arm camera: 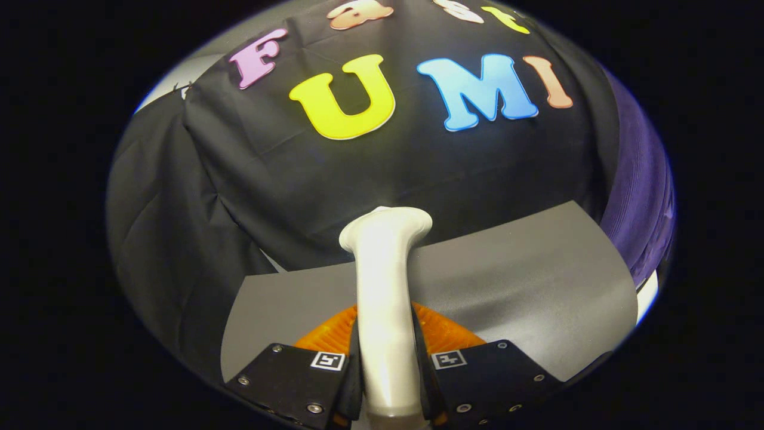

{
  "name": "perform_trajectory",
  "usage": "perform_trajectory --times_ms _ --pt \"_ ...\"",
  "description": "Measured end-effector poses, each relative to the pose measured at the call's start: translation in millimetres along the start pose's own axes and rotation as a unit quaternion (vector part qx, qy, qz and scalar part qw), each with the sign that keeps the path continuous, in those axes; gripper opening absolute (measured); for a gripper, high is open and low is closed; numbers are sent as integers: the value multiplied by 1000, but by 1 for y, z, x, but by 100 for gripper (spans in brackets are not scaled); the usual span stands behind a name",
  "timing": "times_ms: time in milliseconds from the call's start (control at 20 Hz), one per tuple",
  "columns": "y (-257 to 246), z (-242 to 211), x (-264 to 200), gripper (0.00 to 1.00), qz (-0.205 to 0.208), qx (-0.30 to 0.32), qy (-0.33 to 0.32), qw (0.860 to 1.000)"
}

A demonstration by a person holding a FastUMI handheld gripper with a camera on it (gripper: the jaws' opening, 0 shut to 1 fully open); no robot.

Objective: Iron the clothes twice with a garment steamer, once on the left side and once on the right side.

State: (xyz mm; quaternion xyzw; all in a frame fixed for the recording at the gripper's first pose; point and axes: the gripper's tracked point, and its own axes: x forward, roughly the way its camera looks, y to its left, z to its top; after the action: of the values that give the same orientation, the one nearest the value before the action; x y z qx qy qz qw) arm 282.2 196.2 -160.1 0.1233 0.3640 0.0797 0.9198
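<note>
A white garment steamer (382, 269) stands upright between my fingers, its rounded head (387, 227) rising just beyond them. My gripper (387, 364) is shut on the steamer's handle, with one finger pressing on each side. A purple garment (641, 197) hangs to the right, beyond the grey mat and well apart from the steamer head. Only the garment's near edge is visible.
A grey mat (525, 286) covers the table under and ahead of the steamer. Black cloth (418, 167) drapes the booth wall behind it and folds down on the left (161, 239). A strip of white table (647, 298) shows past the mat's right edge.
</note>
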Motion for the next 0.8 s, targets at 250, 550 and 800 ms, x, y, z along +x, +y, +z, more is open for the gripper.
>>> perform_trajectory --times_ms 250,550,800 --pt "5 12 -35 38 25 -23 -54 998" --pt "-49 17 -134 38 5 -30 -139 990" --pt "-99 32 -208 38 -16 -39 -195 980"
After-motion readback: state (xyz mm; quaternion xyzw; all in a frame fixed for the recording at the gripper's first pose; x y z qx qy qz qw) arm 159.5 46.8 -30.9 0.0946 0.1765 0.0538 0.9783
